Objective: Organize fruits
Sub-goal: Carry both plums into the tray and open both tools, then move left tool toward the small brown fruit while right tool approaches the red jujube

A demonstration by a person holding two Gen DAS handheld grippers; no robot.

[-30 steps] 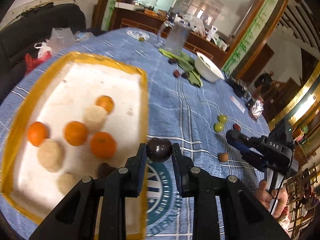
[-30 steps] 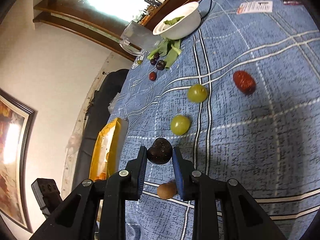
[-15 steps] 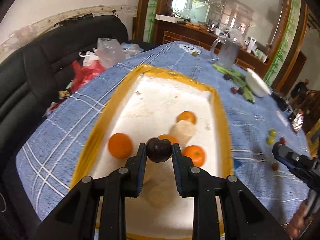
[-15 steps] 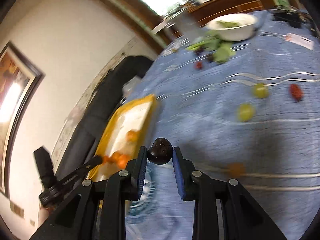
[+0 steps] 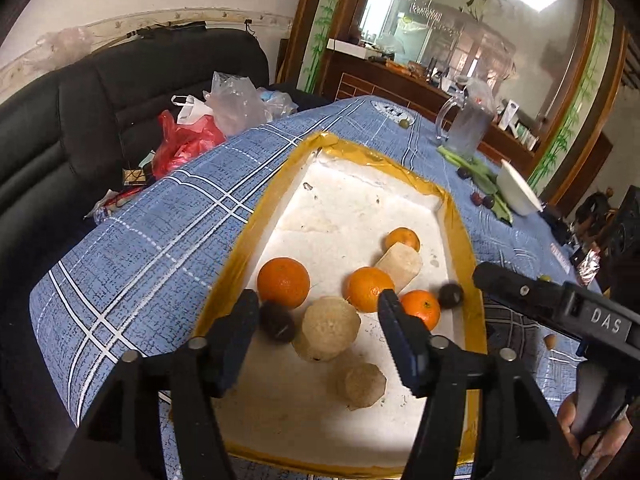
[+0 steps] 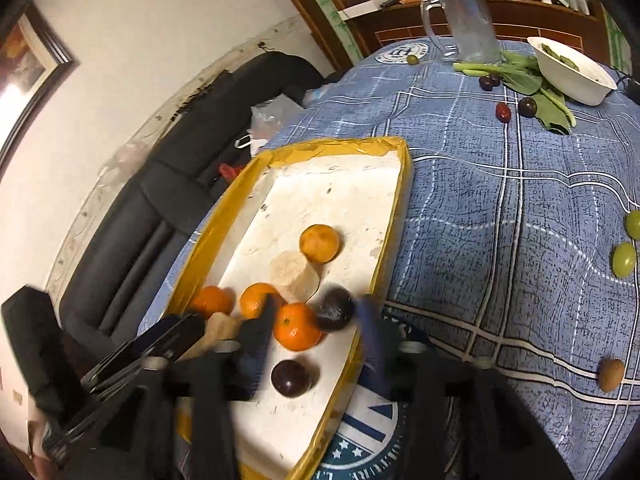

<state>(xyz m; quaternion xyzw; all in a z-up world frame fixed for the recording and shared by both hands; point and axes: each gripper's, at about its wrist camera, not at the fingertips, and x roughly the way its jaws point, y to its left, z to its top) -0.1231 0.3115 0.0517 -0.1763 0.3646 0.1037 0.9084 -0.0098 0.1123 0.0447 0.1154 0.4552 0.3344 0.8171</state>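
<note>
Both your grippers, left gripper and right gripper, have just sprung apart over the tray, pinching nothing, so both plums drop in beside the oranges.

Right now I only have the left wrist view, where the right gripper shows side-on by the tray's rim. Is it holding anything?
Observer: No. In the right wrist view the right gripper has just been opening its jaws. A dark plum shows between its fingertips, with no pad pressing on it.
Operator: Any fruit outside the tray?
Observer: Two green grapes lie on the blue cloth, well clear of the tray.
Operator: Is the white bowl empty?
Observer: No, green leaves lie inside the white bowl.
</note>
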